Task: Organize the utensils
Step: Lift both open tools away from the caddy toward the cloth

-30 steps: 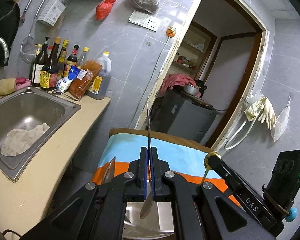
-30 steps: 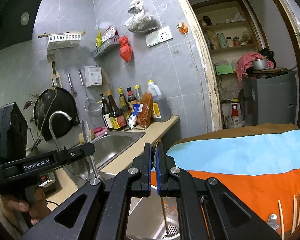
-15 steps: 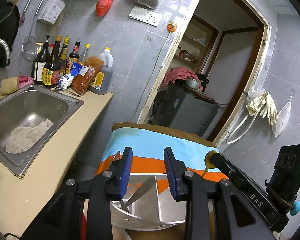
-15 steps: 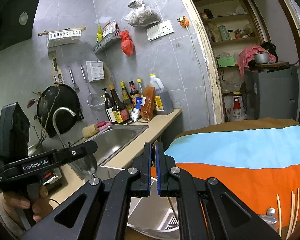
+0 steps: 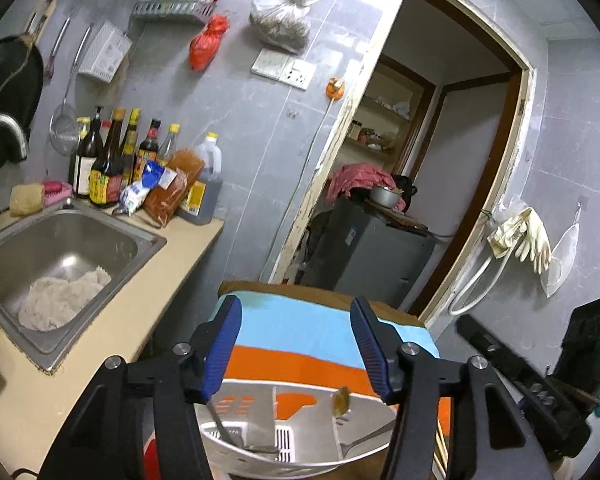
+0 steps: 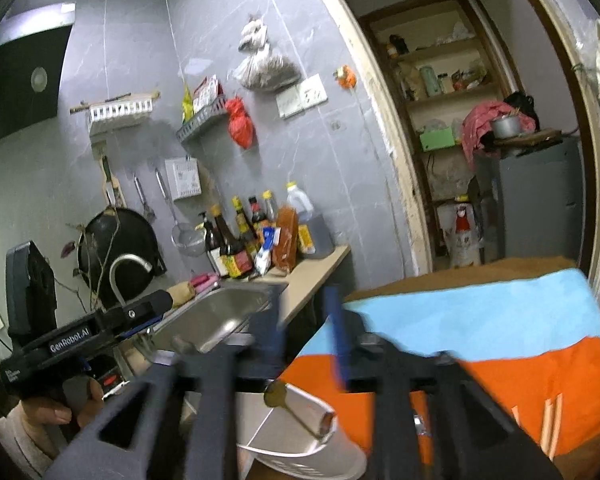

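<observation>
A white plastic utensil holder [image 5: 260, 440] with compartments stands on the striped cloth, right below both grippers. My left gripper [image 5: 296, 344] is open and empty above it. A metal knife [image 5: 228, 428] lies slanted in its left compartment. A brass-coloured spoon [image 5: 341, 400] stands in the right compartment. My right gripper [image 6: 308, 336] is open and blurred above the holder [image 6: 300, 452]; the brass spoon [image 6: 296, 408] leans in the holder just under it. Chopsticks [image 6: 552, 420] lie on the cloth at the right.
The table wears an orange, blue and brown cloth [image 5: 300, 332]. A counter with a steel sink [image 5: 60, 248] and sauce bottles [image 5: 112, 164] runs along the left. A doorway with a grey cabinet [image 5: 372, 256] is behind the table.
The left gripper opened and let the knife drop into the holder. The right gripper opened and let go of the brass spoon, which now leans in the holder.
</observation>
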Demonstrator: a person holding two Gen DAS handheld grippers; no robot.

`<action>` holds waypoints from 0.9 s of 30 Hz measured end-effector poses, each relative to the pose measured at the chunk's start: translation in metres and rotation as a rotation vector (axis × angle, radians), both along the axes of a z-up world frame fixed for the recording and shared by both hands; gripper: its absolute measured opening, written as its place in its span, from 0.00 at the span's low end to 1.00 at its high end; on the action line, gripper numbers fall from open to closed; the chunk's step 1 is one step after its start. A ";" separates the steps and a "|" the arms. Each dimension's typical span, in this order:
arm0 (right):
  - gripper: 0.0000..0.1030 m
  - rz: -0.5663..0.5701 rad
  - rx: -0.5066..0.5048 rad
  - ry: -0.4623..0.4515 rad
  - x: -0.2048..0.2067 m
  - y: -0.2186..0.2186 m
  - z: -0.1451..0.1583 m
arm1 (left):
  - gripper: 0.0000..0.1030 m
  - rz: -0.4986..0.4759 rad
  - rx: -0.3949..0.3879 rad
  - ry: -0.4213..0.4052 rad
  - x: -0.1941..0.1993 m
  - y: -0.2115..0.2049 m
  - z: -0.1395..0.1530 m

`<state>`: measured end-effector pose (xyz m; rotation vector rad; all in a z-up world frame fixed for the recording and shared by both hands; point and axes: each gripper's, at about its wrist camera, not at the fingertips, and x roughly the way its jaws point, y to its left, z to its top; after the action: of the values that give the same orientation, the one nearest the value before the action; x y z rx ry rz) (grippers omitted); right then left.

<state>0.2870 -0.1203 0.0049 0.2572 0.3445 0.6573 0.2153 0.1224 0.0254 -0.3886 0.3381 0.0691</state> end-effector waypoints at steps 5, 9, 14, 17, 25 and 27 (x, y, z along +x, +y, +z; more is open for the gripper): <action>0.40 -0.051 -0.007 -0.056 -0.004 -0.034 0.023 | 0.63 -0.003 0.024 -0.041 0.002 -0.024 0.015; 0.56 -0.102 -0.023 -0.094 -0.007 -0.063 0.037 | 0.75 -0.019 0.042 -0.073 0.005 -0.046 0.022; 0.78 -0.170 -0.037 -0.117 -0.011 -0.101 0.047 | 0.99 -0.027 0.070 -0.102 0.011 -0.079 0.026; 0.89 -0.209 -0.044 -0.122 -0.013 -0.123 0.049 | 0.99 -0.037 0.076 -0.099 0.017 -0.098 0.026; 0.96 -0.287 -0.062 -0.093 -0.010 -0.180 0.037 | 1.00 -0.087 0.157 -0.069 0.029 -0.155 0.018; 0.97 -0.301 -0.067 -0.078 -0.007 -0.191 0.030 | 1.00 -0.107 0.160 -0.053 0.031 -0.170 0.013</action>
<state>0.2801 -0.3112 0.0352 0.2128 0.2459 0.3579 0.2468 -0.0477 0.0380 -0.2132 0.2980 -0.0186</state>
